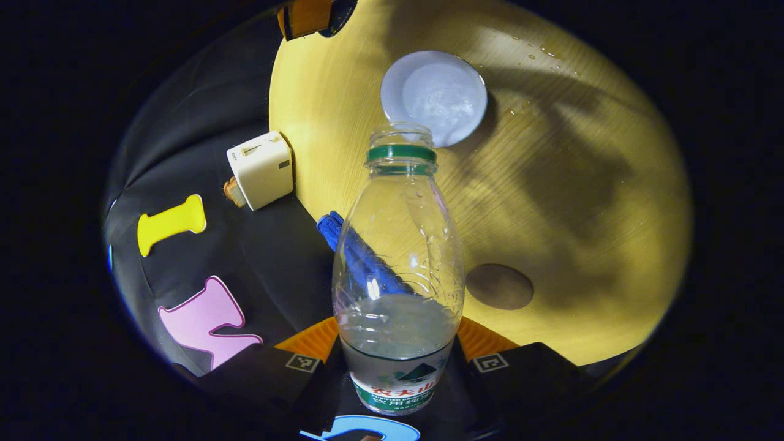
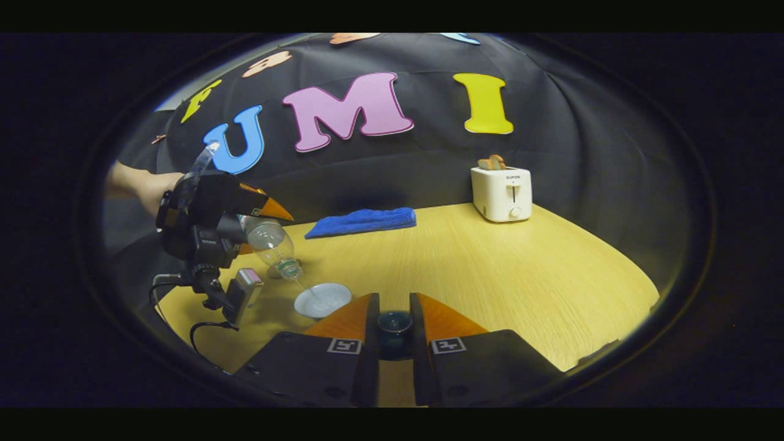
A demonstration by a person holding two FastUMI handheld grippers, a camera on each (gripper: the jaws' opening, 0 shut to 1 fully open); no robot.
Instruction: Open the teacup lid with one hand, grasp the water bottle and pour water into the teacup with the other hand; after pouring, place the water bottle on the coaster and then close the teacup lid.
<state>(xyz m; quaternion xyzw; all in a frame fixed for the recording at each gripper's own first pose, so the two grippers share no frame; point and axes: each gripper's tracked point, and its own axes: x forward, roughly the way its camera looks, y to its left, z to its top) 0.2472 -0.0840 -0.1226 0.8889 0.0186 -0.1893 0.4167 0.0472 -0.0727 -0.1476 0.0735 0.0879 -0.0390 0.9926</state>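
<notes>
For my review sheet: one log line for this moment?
phase: pouring | left claw: bottle tipped over teacup | right claw: holds lid

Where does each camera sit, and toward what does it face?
Left gripper view: rides on the left hand-held gripper, looking down along the tilted water bottle at the teacup and coaster.
Right gripper view: rides on the right hand-held gripper, which holds the lid, facing the toaster; a hand shows.
Both share bottle, teacup, blue cloth, toaster.

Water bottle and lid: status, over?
Left gripper shut on water bottle, tipped, pouring into teacup. Right gripper shut on lid, held aside. Coaster free. Nothing in the way.
</notes>
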